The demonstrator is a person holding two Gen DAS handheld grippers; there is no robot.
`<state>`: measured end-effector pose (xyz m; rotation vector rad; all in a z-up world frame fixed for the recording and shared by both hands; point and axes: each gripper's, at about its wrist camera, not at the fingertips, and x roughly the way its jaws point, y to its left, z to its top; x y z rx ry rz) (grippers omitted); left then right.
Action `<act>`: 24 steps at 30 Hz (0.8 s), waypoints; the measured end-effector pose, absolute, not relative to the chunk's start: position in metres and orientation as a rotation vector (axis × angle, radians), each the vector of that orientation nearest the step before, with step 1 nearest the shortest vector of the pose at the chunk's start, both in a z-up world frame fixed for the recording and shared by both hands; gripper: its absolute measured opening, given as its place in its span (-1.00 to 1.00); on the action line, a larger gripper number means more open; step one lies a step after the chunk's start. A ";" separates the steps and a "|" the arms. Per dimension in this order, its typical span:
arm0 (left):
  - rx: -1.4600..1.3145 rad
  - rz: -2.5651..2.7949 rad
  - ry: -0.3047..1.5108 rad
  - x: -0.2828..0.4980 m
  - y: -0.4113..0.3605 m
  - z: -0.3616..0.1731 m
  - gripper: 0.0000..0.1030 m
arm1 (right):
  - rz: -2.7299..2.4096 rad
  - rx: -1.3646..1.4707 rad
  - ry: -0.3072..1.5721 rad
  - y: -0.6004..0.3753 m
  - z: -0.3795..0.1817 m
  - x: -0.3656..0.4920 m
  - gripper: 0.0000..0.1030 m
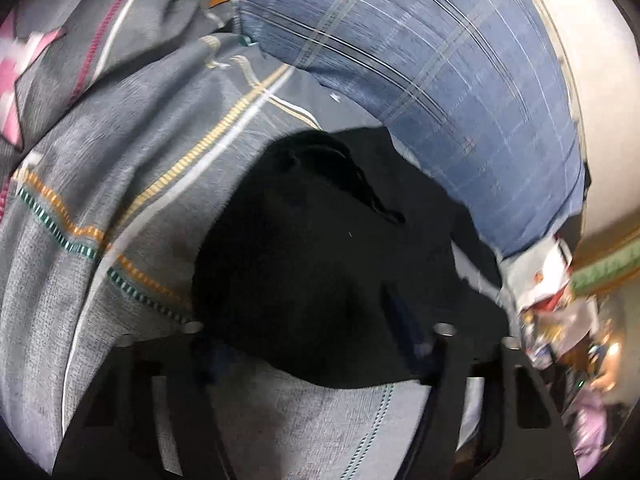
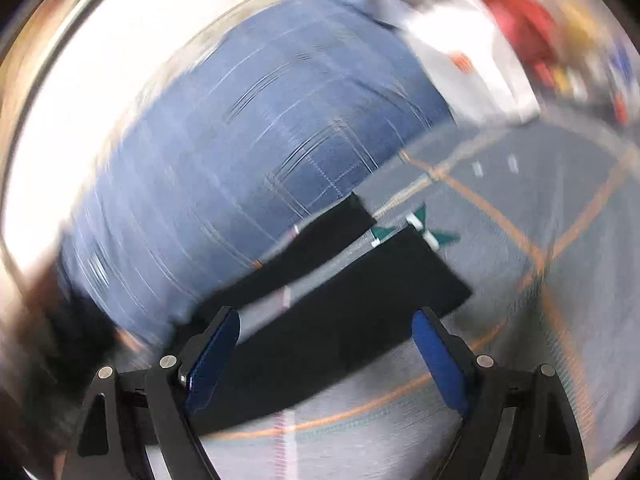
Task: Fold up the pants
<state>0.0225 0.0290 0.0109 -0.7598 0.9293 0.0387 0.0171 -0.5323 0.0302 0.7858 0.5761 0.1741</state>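
Left gripper [image 1: 316, 344] fingertips buried under black pants [image 1: 312, 264]; right-wrist view motion-smeared, clutter [image 2: 520, 20] unreadable

A grey bedsheet [image 1: 132, 184] with orange, teal and white stripes covered the bed. A blue plaid pillow [image 1: 452, 80] lay on it, with blurred clutter [image 1: 560, 320] beyond.

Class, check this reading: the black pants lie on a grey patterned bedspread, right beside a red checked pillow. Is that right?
Not quite. The pillow is blue checked, not red, as the right wrist view shows. The rest holds: the black pants lie on the grey patterned bedspread, beside that pillow.
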 end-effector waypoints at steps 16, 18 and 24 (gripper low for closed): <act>-0.727 0.055 0.894 0.016 0.028 0.016 -0.63 | 0.092 1.258 0.628 -0.598 -0.034 0.049 0.02; -0.726 0.056 0.906 0.017 0.027 0.015 -0.63 | 0.102 1.236 0.645 -0.598 -0.034 0.055 -0.06; -0.737 0.051 0.957 0.020 0.024 0.007 -0.62 | 0.113 1.166 0.684 -0.595 -0.037 0.068 -0.57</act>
